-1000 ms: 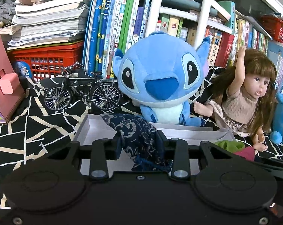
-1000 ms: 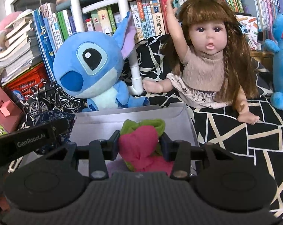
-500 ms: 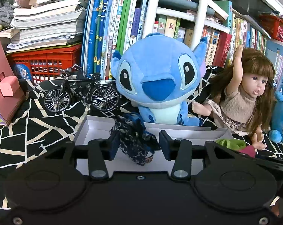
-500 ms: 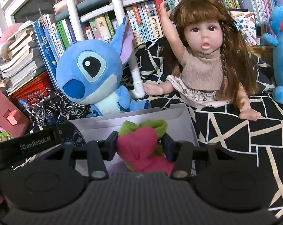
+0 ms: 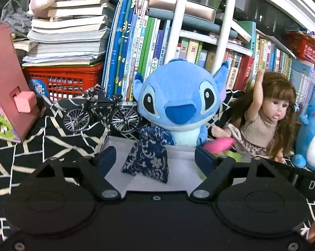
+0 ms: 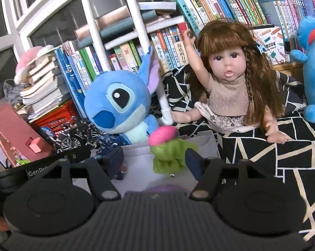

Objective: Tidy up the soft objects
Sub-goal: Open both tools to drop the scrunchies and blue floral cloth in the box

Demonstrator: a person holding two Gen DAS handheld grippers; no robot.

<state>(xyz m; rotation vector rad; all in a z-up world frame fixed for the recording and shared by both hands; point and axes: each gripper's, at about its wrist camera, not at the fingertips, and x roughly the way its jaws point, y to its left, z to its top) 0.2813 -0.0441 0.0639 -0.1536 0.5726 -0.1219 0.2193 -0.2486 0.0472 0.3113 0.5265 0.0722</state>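
Note:
A dark blue patterned pouch (image 5: 146, 156) lies in the white box (image 5: 184, 167), leaning toward its far wall. My left gripper (image 5: 155, 156) stands around the pouch with its jaws opening, and neither pad touches it. In the right wrist view a soft toy with a pink head and green body (image 6: 167, 148) sits at the far side of the same white box (image 6: 205, 144). My right gripper (image 6: 155, 161) is just behind the toy, jaws opening, with the fingers clear of it on both sides. The toy's pink head (image 5: 219, 144) also shows in the left wrist view.
A blue plush (image 5: 178, 106) and a long-haired doll (image 5: 268, 121) sit right behind the box. A model bicycle (image 5: 101, 113), a red crate (image 5: 67, 79) and a pink box (image 5: 9, 83) are at left. Another blue plush (image 6: 312, 67) stands at right. Bookshelves fill the back.
Both grippers have gone from shut on their soft things to wide apart. The pouch and the pink-green toy now rest in the box. Both grippers have drawn back and risen a little.

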